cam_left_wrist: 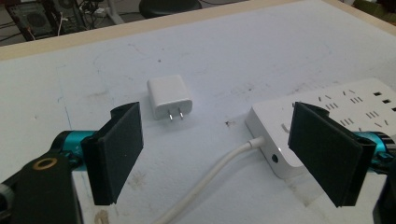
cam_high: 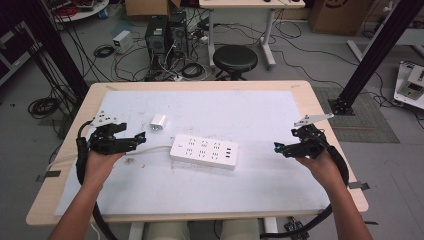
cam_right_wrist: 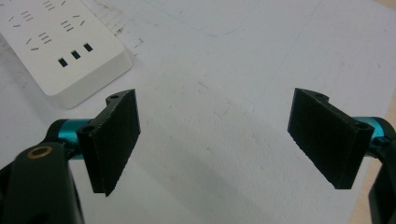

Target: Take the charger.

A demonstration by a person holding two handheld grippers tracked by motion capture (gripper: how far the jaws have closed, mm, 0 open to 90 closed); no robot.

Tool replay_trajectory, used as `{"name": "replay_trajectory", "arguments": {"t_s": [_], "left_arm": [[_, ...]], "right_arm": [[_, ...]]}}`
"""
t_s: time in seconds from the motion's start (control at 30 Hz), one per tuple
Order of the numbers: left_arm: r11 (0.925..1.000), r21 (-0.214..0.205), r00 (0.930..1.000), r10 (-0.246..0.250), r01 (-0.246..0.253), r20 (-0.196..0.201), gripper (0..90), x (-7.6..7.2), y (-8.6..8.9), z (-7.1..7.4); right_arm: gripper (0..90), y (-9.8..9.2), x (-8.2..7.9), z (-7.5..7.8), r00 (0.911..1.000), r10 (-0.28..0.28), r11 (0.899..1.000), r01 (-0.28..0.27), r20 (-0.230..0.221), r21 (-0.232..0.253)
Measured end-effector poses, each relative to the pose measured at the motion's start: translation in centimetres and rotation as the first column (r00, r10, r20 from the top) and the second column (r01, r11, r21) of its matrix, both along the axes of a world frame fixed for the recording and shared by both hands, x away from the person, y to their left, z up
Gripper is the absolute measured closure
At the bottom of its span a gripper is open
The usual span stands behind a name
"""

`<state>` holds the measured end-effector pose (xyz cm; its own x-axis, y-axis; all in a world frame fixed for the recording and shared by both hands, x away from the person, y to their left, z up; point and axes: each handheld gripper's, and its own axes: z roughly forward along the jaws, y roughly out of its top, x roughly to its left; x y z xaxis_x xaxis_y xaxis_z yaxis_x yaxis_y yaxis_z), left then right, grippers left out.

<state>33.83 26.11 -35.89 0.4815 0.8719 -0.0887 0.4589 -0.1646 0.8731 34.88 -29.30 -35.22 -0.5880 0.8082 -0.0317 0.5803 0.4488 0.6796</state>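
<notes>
Both my jaws spread and empty; left gripper (cam_high: 141,136) should straddle the charger plug (cam_left_wrist: 169,97) squarely, prongs toward the power strip (cam_high: 204,151)

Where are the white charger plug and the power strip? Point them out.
white charger plug (cam_left_wrist: 169,97): left gripper view, point on its top face.
power strip (cam_high: 204,151): high view, point on its socket face.

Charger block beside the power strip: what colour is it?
White, with two metal prongs; the charger block shows best in the left gripper view.
</notes>
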Motion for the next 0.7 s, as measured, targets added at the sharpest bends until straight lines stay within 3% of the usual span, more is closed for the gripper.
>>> {"name": "replay_trajectory", "arguments": {"t_s": [0.37,0.57,0.7], "left_arm": [[1.0,-0.005,1.0,0.005,-0.005,0.007,18.0,0.5,-0.6,0.6],[0.9992,-0.008,0.9992,0.04,-0.04,0.005,17.8,2.2,-1.8,0.9],[0.9968,0.002,0.9966,0.08,-0.08,-0.02,17.8,3.9,-2.4,1.0]], "right_arm": [[17.1,0.2,-0.1,0.1,0.9998,0.016,1.0,-0.016,0.008,0.002],[17.1,0.1,-0.1,0.2,0.9999,0.009,1.0,-0.009,0.012,0.001],[17.1,0.2,-0.1,0.4,0.9998,0.013,1.0,-0.013,0.014,0.001]]}}
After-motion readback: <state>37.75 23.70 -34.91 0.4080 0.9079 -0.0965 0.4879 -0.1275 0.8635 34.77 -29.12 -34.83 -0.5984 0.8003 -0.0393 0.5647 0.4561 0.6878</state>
